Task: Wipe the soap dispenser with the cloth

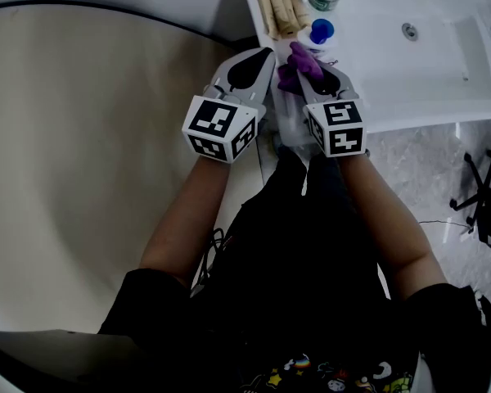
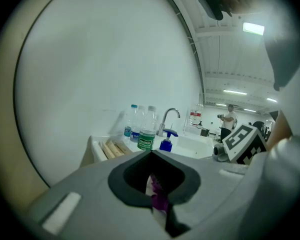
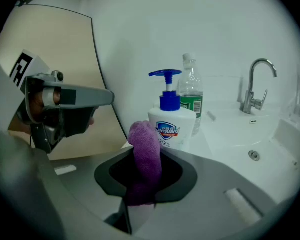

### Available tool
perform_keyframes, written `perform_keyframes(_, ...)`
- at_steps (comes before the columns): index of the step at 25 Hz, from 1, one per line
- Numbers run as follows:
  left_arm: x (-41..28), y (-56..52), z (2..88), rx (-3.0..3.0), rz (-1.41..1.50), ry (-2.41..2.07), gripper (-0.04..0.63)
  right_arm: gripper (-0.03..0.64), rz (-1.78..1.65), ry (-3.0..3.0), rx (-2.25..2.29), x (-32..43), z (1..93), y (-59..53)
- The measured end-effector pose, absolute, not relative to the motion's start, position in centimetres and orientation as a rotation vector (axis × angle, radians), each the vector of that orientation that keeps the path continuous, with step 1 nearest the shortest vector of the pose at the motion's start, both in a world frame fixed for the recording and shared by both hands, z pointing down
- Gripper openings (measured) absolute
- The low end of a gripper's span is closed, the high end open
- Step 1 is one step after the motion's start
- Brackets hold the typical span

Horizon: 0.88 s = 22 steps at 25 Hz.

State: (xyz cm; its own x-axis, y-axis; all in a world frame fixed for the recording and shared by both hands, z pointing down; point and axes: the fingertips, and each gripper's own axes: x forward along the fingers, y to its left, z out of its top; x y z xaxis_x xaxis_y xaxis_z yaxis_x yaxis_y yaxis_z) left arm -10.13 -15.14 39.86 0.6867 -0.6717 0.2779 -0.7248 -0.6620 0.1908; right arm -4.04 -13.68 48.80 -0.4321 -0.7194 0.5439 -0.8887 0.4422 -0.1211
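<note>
Fingers (image 3: 210,194) of the right gripper (image 3: 142,196) are clamped on a purple cloth (image 3: 146,151), which stands up from between them as a thick roll. Just past the roll, on the far side, the soap dispenser (image 3: 171,124) stands upright on the white table (image 1: 393,105). It is a white bottle with a blue pump head, and whether the cloth touches it cannot be told. The left gripper (image 2: 158,204) sits just left of the right one, its own fingers (image 2: 90,194) pressed together with a small fold of the same cloth pinched in the slit between them.

Right behind the dispenser is a clear water bottle (image 3: 191,94) with a green label. From the left gripper view two more bottles (image 2: 134,120) with blue labels stand close beside it on its left. A few wooden sticks (image 1: 278,2) lie side by side at the table's far left edge. To the right of the dispenser is the sink (image 1: 442,47), with a curved chrome faucet (image 3: 255,86) at its far rim and a drain (image 3: 254,155) in the basin. Far off in the room a person (image 2: 230,119) stands.
</note>
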Motion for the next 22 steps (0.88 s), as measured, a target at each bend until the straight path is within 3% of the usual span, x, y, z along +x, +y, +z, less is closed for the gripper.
perform_keyframes(15, -7.3, -14.2, 39.1, 2.604, 0.259, -1.122, 0.0, 0.103, 0.492, -2.214, 1.441, 4.1, 47.2, -14.3)
perform_keyframes(22, -6.5, -13.8, 38.1, 2.599, 0.247, -1.147, 0.0, 0.103, 0.468, -2.3, 1.406, 3.4, 43.7, -12.4)
